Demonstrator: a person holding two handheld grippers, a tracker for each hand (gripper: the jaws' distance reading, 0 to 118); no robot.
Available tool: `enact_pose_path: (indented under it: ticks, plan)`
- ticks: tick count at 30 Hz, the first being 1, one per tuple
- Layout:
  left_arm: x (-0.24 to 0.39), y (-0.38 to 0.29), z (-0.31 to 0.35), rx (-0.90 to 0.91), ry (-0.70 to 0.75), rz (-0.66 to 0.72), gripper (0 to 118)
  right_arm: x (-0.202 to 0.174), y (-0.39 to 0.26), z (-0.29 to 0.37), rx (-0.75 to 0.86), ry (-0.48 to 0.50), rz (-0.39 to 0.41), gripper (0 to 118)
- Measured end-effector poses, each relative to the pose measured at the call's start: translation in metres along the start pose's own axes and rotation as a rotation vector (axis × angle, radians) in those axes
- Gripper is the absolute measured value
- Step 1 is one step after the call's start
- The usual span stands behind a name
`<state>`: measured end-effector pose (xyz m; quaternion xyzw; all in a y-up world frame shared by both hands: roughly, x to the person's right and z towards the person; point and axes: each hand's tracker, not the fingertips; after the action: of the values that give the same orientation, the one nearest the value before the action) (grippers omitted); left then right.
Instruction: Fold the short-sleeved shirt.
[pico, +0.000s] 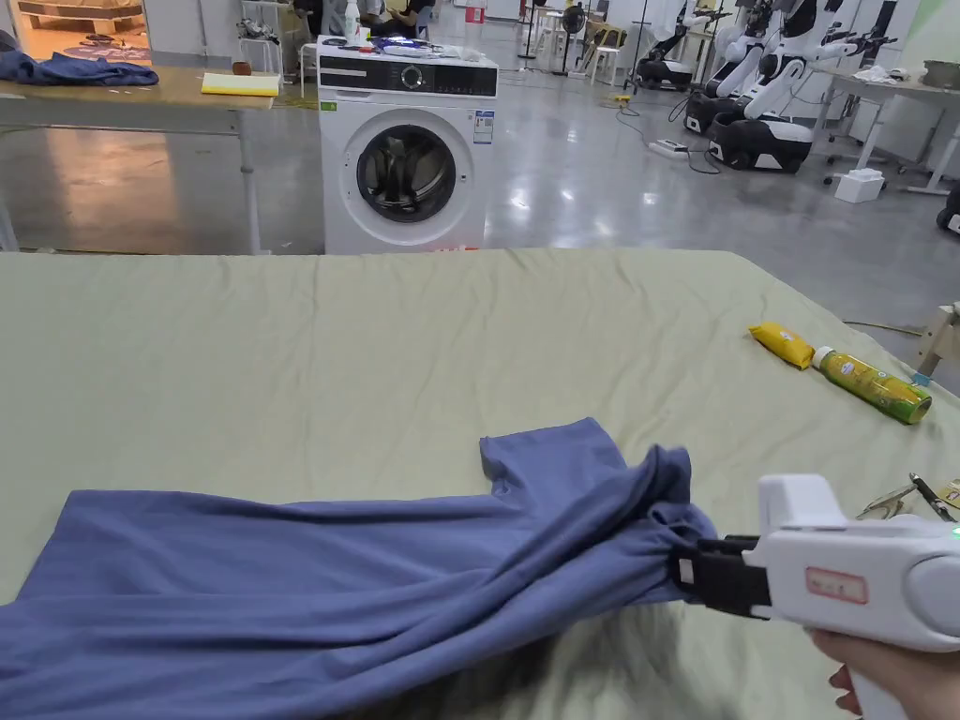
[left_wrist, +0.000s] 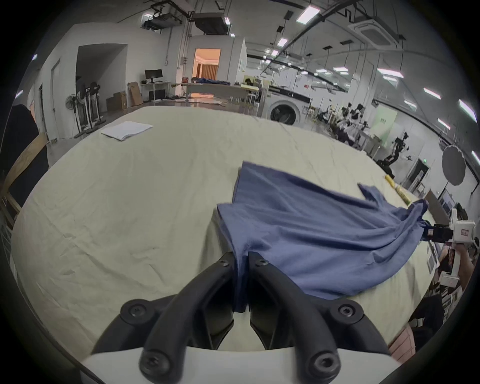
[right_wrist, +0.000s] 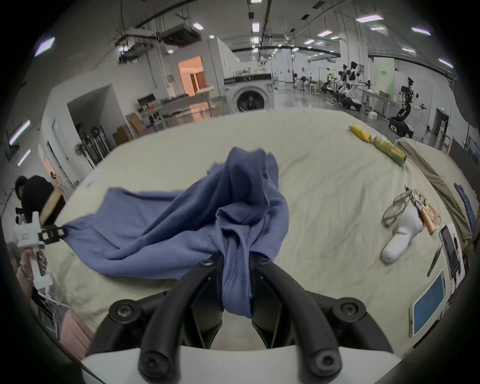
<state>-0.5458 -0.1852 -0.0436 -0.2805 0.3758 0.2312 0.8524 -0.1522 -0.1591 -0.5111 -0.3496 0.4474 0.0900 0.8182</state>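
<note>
With both jaws of the right gripper (right_wrist: 237, 280) pinched on a bunched wad of the blue shirt (right_wrist: 166, 233), most likely the collar or shoulder end given the stitched hem beside the jaws, though hard to confirm. Same story at the left gripper (left_wrist: 241, 283): jaws pressed together on a thin fold of fabric, probably near the bottom hem. Seen from the head view: right gripper (pico: 698, 572) at lower right, cloth gathered into its jaws, shirt (pico: 309, 600) running away leftward and out of the lower left corner. Long axis therefore strung gripper to gripper, roughly parallel to the near edge of the bed (pico: 375, 337). Held taut-ish, near edge lifted off the sheet with shadow under it, far edge and one short sleeve (pico: 548, 459) resting on the sheet. Key relation for next move: garment body lies away from both grippers, toward the middle of the bed, so both hands equally placed at the two ends; neither nearer. Judgement: still a spread-and-flatten step, fold not started. Likely needs a pull apart and a lay-down away from the body. Clutter well off to the right: bottle (pico: 872, 384), snack pack (pico: 780, 344), white sock (right_wrist: 400, 236).
</note>
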Motion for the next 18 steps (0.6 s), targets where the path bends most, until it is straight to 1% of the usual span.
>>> enact_pose_path:
  ticks: [4, 8, 10, 11, 13, 15, 18]
  plan:
    - [-0.006, 0.001, 0.027, 0.025, -0.006, 0.002, 2, -0.004, -0.004, 0.037, 0.019, 0.026, -0.007, 16]
    - [-0.019, -0.014, 0.054, 0.008, -0.031, 0.017, 2, -0.001, -0.036, 0.065, -0.016, 0.035, 0.002, 16]
    - [-0.024, -0.031, 0.063, -0.049, -0.07, 0.038, 2, 0.008, -0.069, 0.072, -0.093, 0.009, -0.006, 16]
    - [-0.024, -0.04, 0.066, -0.084, -0.081, 0.043, 2, 0.019, -0.083, 0.069, -0.125, 0.0, -0.012, 16]
    - [-0.025, -0.066, 0.067, -0.154, -0.075, 0.053, 2, 0.027, -0.114, 0.071, -0.192, -0.024, -0.028, 16]
    - [-0.028, -0.086, 0.061, -0.232, -0.07, 0.077, 2, 0.026, -0.136, 0.067, -0.229, -0.043, -0.044, 16]
    - [-0.033, -0.101, 0.049, -0.224, -0.026, 0.058, 2, 0.027, -0.154, 0.058, -0.217, -0.04, -0.067, 17]
